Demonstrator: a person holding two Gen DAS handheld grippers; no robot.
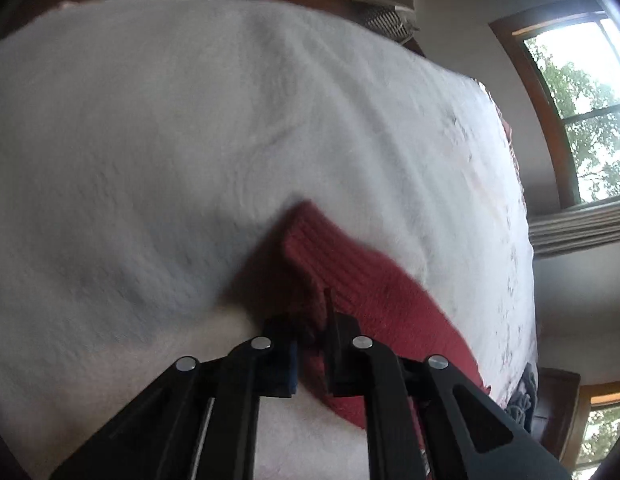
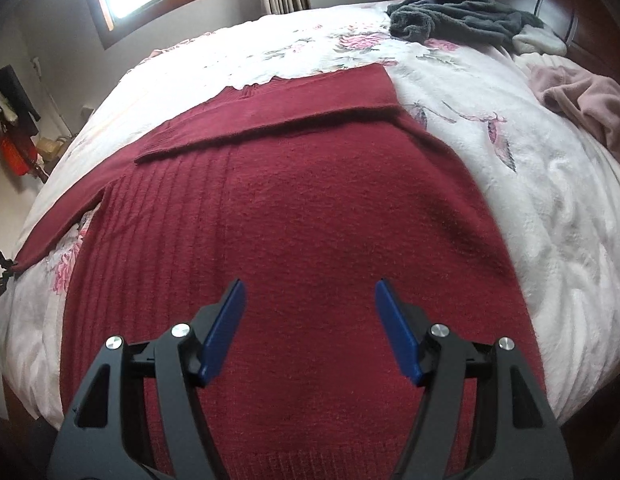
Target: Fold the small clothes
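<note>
1. Pinching the red sweater sleeve end – the left gripper is clamped tight.
2. Right gripper hangs spread wide over the sweater, flat on the bed – one sleeve folded across.

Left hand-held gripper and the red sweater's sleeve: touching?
Touching. In the left wrist view, the left hand-held gripper is shut on the ribbed cuff end of the red sweater; the knit passes between its fingers with no gap showing.

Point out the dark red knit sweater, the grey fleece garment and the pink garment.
dark red knit sweater (image 2: 310, 216): right wrist view, body panel.
grey fleece garment (image 2: 462, 16): right wrist view, middle.
pink garment (image 2: 582, 100): right wrist view, folds.
</note>
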